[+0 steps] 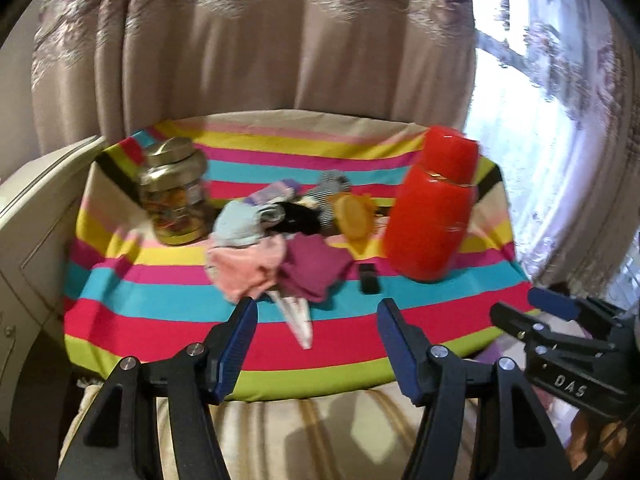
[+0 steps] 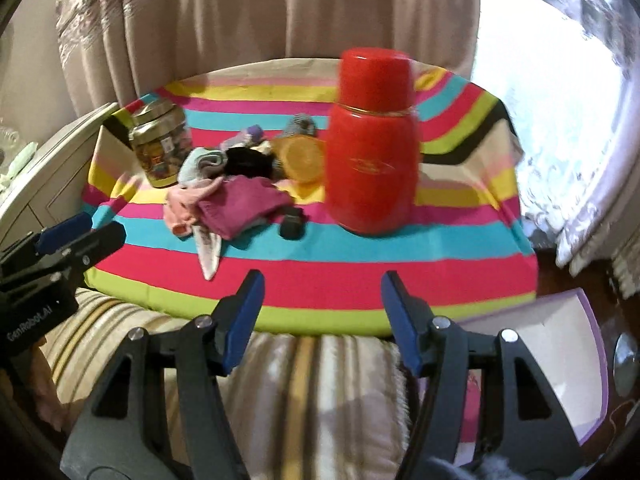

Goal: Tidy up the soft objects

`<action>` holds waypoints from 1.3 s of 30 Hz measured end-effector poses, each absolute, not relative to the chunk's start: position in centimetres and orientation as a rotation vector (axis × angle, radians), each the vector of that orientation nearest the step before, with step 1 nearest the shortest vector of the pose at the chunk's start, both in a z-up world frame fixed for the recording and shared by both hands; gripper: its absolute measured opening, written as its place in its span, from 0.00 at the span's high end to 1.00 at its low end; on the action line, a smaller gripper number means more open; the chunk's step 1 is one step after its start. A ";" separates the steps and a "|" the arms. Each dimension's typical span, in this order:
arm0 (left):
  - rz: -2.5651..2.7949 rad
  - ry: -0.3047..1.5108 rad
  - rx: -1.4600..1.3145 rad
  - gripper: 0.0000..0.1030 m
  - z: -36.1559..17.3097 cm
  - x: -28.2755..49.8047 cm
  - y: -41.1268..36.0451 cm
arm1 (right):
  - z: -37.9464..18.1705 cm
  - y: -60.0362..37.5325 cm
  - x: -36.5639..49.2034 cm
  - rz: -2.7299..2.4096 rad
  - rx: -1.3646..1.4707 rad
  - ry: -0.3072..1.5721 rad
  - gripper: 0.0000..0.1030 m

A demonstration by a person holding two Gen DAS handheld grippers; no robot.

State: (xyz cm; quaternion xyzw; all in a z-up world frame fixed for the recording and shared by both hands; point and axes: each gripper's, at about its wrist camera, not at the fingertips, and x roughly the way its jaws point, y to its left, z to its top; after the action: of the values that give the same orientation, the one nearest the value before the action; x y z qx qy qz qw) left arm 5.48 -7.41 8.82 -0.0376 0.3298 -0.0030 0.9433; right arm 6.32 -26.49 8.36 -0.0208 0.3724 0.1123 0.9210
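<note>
A pile of soft cloths and socks lies mid-table on the striped cloth (image 1: 440,312): a pink piece (image 1: 244,268), a magenta piece (image 1: 316,268), a light blue one (image 1: 236,226), a black one (image 1: 296,220) and a white patterned sock (image 1: 298,320) that points toward me. My left gripper (image 1: 318,312) hovers over the near edge, open and empty, just short of the pile. My right gripper (image 2: 322,284) is likewise open and empty above the near edge, right of the magenta piece (image 2: 244,204) and the white sock (image 2: 208,252). Each gripper shows at the side of the other's view.
A tall red flask (image 2: 372,160) stands right of the pile, with an orange lidded tub (image 2: 302,158) behind and a small black object (image 2: 292,222) in front. A gold-lidded glass jar (image 1: 176,196) stands left. A white box (image 2: 560,360) sits low right; a white cabinet (image 1: 36,220) flanks the left.
</note>
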 end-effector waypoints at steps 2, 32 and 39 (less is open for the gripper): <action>0.010 0.683 -0.096 0.39 8.3 5.8 -6.1 | 8.3 -25.6 6.9 0.236 -0.050 0.769 0.38; 0.026 0.801 -0.235 0.39 3.9 12.8 4.4 | 5.4 -17.4 15.6 0.293 -0.102 0.843 0.38; -0.022 0.806 -0.245 0.39 3.8 16.5 4.6 | 4.1 -16.3 18.1 0.323 -0.090 0.869 0.38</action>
State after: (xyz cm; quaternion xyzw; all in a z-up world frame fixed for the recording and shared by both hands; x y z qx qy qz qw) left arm 16.48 4.62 3.78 -0.1191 0.3913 -0.0105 0.9125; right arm 18.08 -16.29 4.14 -0.0436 0.4191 0.1555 0.8934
